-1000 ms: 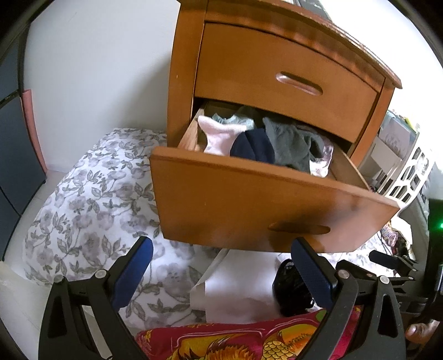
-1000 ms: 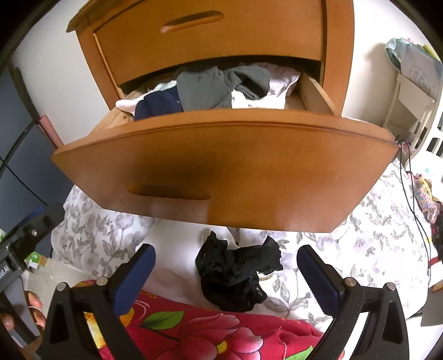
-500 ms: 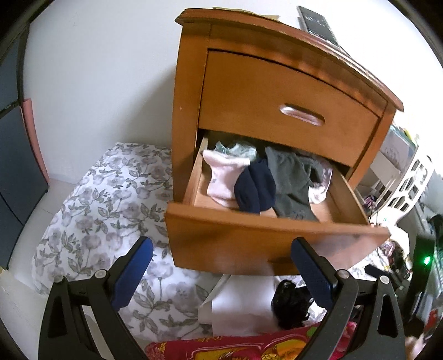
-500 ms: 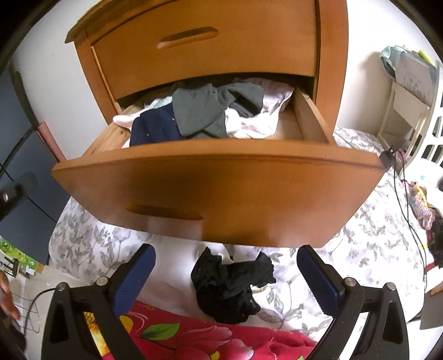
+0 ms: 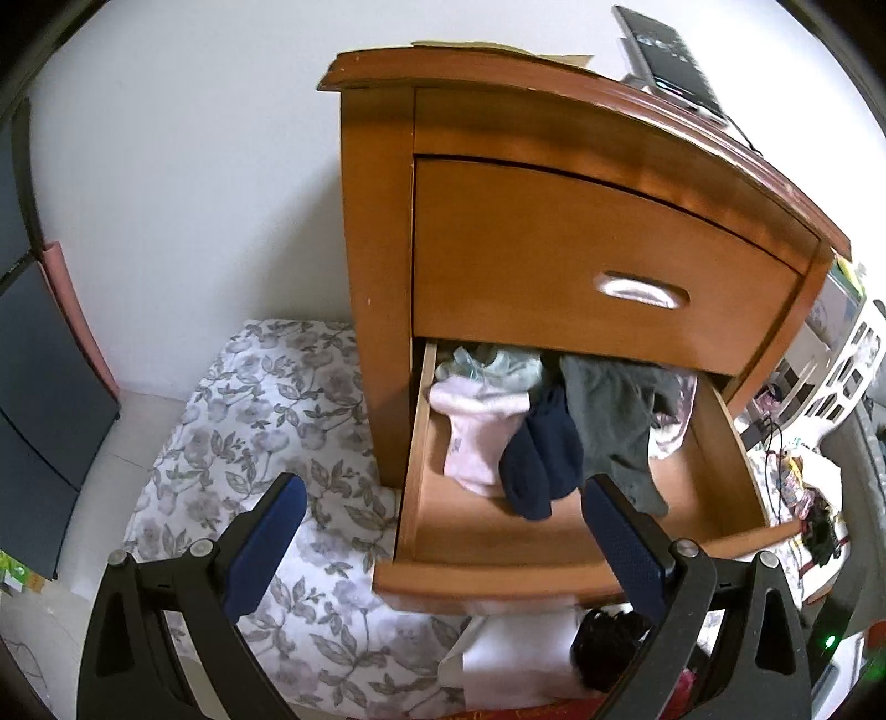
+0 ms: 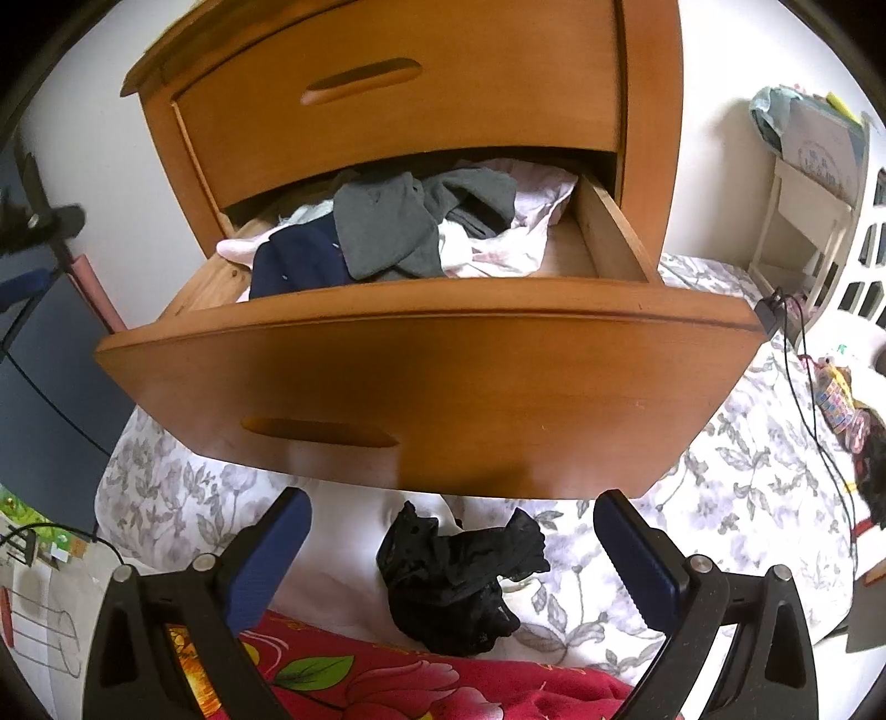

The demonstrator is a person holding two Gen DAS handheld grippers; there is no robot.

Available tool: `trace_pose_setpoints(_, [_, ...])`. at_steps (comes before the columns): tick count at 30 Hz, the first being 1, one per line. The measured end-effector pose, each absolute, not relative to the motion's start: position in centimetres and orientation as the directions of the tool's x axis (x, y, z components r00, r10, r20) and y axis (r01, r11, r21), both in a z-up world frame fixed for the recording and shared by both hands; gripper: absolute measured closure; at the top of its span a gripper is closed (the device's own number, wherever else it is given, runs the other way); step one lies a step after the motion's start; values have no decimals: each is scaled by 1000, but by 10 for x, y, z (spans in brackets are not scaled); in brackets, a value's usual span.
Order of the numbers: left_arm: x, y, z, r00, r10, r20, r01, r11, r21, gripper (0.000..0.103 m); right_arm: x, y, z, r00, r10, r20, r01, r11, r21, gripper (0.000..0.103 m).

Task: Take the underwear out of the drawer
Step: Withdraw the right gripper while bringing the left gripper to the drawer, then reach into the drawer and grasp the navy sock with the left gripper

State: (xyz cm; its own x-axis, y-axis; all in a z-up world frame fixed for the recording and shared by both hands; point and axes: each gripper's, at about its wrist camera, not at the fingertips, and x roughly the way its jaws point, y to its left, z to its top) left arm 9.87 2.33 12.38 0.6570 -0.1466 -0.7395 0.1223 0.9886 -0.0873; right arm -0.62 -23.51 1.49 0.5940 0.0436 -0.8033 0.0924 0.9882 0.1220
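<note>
The wooden nightstand's lower drawer stands pulled out. Inside lie a pale pink garment, a navy one, a grey one and white cloth. A crumpled black lace piece of underwear lies on the floral bedding below the drawer front. My left gripper hovers open above the drawer's front left corner, holding nothing. My right gripper is open too, low in front of the drawer, with the black piece between its fingers but untouched.
The upper drawer is closed. A dark remote-like device rests on the nightstand top. Floral bedding spreads left and below; a red flowered blanket lies nearest. White shelves and cables stand at the right.
My left gripper has risen, so its view now looks down into the drawer instead of at its front. The right gripper has lifted slightly. Both stay open.
</note>
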Motion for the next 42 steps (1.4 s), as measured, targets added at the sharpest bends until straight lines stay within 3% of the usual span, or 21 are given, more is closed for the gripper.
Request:
trace_pose_setpoints(13, [172,-17,89,432,-247,-868,131,969,-210,5,-7,-238,12,591,67,-804,95,984,152,0])
trace_pose_setpoints(23, [208,-47,55,354,-230,-907,121,972,-200,28,-5,-240,8,580,94,-809,93,979,180,0])
trace_pose_setpoints(34, [236,-61,28,293,-266,-918,78,964,-254,31,-3,-240,4,564,117,-817,88,976,201,0])
trace_pose_setpoints(39, [241,-70,20,280,-250,-927,73,968,-239,40,-2,-240,4,563,121,-818,87,975,204,0])
trace_pose_setpoints(42, [244,-73,15,269,-272,-924,55,962,-267,53,-1,-241,3,559,126,-819,85,975,208,0])
